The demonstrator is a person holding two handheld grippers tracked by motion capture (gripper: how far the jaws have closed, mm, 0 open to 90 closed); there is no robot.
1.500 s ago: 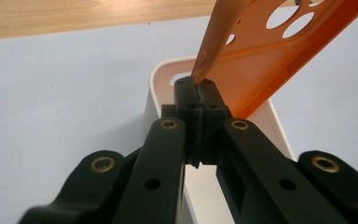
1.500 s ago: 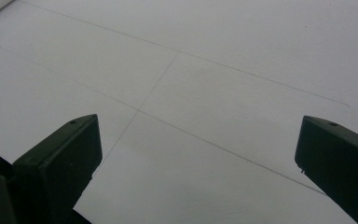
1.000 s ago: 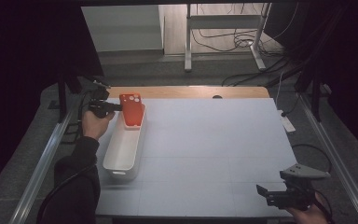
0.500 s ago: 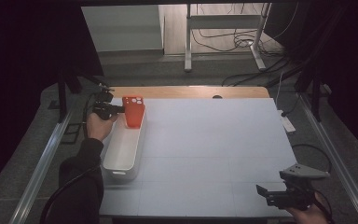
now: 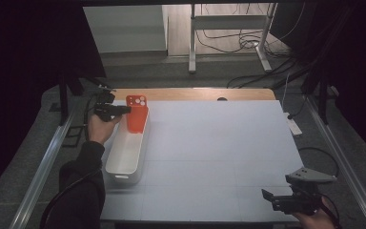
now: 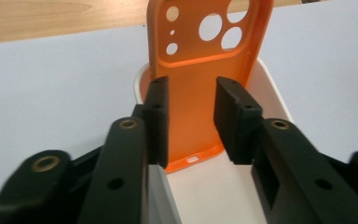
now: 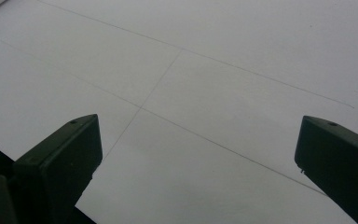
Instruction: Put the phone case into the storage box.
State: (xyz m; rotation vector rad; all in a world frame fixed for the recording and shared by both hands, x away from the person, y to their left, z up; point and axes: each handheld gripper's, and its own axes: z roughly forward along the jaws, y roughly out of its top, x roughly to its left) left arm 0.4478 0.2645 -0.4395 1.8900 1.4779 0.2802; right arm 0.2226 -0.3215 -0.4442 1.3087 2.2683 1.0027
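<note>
A dark room surrounds a lit desk covered by a pale grey-white sheet, with a strip of bare wood along its far edge; beyond it a grey floor carries loose cables and the legs of a metal stand. Metal rails run along both sides of the desk.

Near the desk's left edge lies a long white tray, its length running away from the person. At the tray's far end stands an orange phone case, upright and leaning slightly back against the end wall, its camera cut-outs at the top and its lower edge down inside the tray.

The person's left arm, in a dark sleeve, reaches along the left side of the tray and carries the left hand-held gripper, pointed level at the case. In the left gripper view that left hand-held gripper has its jaws partly apart on either side of the case's lower half; they have just been opening, and a gap shows at the right pad, so the case stands between them unclamped.

At the near right corner the right hand-held gripper hovers over bare sheet, well apart from the tray, its jaws spread wide with nothing between them.
</note>
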